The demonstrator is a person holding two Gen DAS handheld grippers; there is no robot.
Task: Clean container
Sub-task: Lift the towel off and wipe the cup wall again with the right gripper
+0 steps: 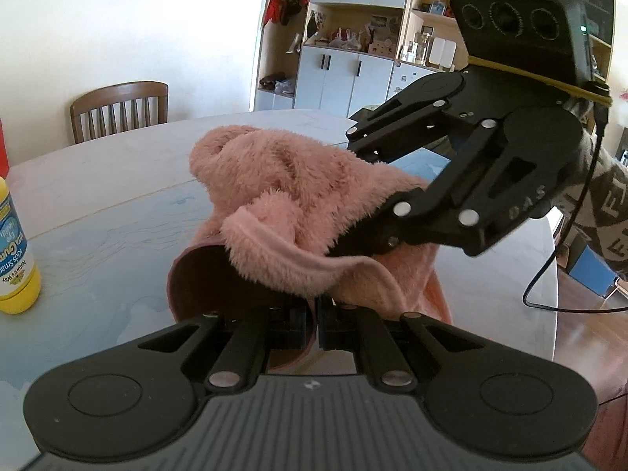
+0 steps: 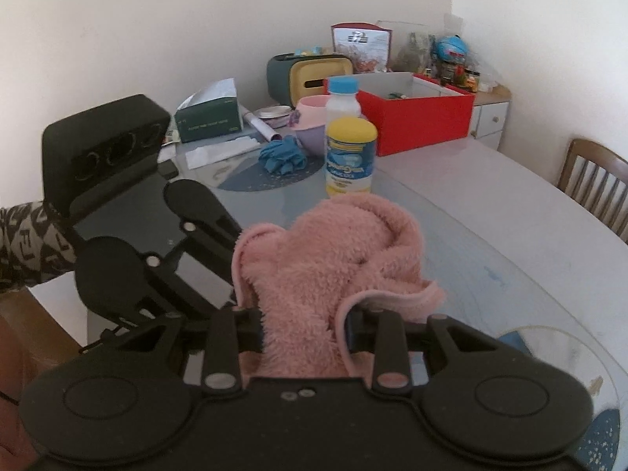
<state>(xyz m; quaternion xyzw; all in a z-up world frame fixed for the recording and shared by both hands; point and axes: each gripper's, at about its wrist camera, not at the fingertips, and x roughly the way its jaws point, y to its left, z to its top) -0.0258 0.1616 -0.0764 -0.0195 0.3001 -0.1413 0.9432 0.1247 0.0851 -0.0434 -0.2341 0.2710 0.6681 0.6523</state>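
The left claw (image 1: 314,324) pinches the near wall of the dark pink cup (image 1: 204,286), steadying it just ahead; the right claw (image 2: 300,324) grips the fluffy pink cloth (image 2: 333,259), stuffing it down into the cup's mouth, likely to wipe inside, with the yellow bottle (image 2: 350,157) beyond

The setting is a home dining area, identified by a large round table (image 1: 117,180) with a wooden slat-back chair (image 1: 119,112) at its 11 o'clock edge in the left wrist view. At 12 to 1 o'clock stands a wall unit (image 1: 353,39) of cupboards and open shelves filled with household items. In the right wrist view, a tissue box (image 2: 208,115), a red box (image 2: 420,115) and a yellow-capped bottle (image 2: 350,157) crowd the table at 12 o'clock.
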